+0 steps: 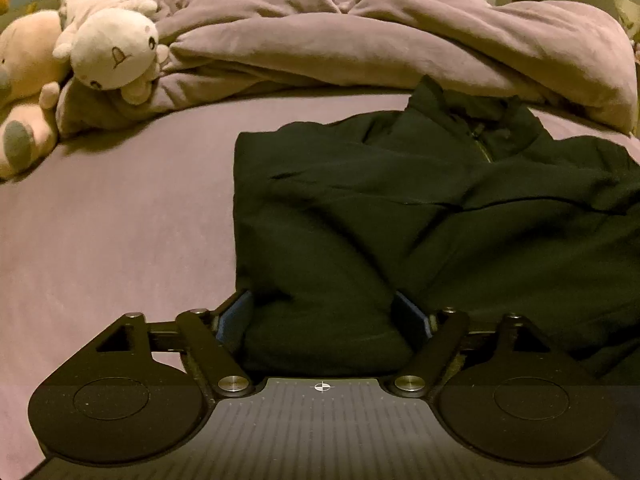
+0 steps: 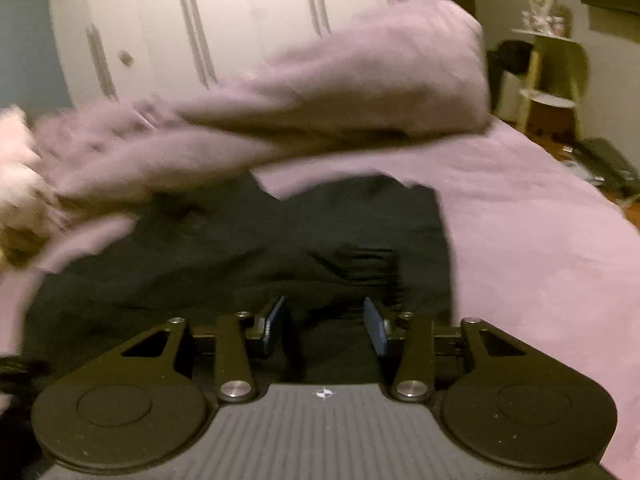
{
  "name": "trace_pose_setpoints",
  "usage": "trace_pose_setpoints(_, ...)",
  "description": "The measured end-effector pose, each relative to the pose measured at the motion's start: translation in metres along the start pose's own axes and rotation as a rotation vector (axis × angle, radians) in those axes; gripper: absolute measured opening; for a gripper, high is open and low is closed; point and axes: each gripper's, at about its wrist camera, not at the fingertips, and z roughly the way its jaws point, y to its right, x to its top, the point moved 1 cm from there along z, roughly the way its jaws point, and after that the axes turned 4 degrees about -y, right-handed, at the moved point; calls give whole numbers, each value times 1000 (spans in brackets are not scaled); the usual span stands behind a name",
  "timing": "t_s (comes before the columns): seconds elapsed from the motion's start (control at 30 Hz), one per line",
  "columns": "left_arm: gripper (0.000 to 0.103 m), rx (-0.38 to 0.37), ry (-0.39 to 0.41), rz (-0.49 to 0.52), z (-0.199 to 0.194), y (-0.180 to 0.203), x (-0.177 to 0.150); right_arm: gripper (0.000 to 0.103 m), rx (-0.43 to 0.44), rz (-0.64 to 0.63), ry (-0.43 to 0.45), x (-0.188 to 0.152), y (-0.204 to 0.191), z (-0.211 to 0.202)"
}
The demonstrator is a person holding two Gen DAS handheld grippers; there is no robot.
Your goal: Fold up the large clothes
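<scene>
The jacket is dark, with a collar and a short zipper at its far end. It lies on the bed, on the right part of the mauve sheet, and its left side is already turned in to a straight edge.

The left gripper stands at the near hem, jaws wide apart, with a thick roll of the hem between them. The pads seem to stand just beside the cloth, not pressing on it. The right gripper hangs over the near right part of the jacket with jaws half apart. Dark cloth lies between and under them, but this view is blurred and I see no clamping.

Beyond the jacket is a crumpled duvet, touching or just behind the collar. Two plush toys lie at the far left, and white wardrobe doors stand behind the bed.

I think the risks are these. If only one gripper takes the hem, the fold will go crooked. The thick roll may slip out of the pads, and the turned-in side may open again. A fold carried too far can catch the duvet.

I can read no brand, label or writing anywhere.
</scene>
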Motion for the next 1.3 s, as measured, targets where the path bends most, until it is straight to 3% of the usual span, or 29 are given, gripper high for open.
trace_pose_setpoints(0.1, 89, -23, -16, -43, 4, -6, 0, 45, -5, -22, -36, -9, 13, 23)
trace_pose_setpoints(0.3, 92, -37, -34, -77, 8, -11, 0, 48, -23, -98, -19, -13, 7, 31)
trace_pose_setpoints(0.57, 93, -31, -41, -80, 8, -12, 1, 48, -41, -87, 10, -15, 6, -12)
trace_pose_setpoints(0.9, 95, -30, -100, -155, 0, -21, 1, 49, -91, -194, -52, -23, 0, 4)
trace_pose_setpoints(1.0, 94, -41, -99, -166, -28, -30, -9, 49, -61, -157, -53, -26, 11, -27)
trace_pose_setpoints(1.1, 87, -39, -114, -105, -67, -41, -35, 49, -14, -99, -89, -51, 38, -77)
trace_pose_setpoints(1.2, 86, -68, -126, -64, -116, -57, -88, 49, 74, -24, -160, -95, 76, -134)
trace_pose_setpoints(1.3, 86, -97, -166, -88, -155, -74, -146, 49, 127, 78, -226, -145, 114, -190)
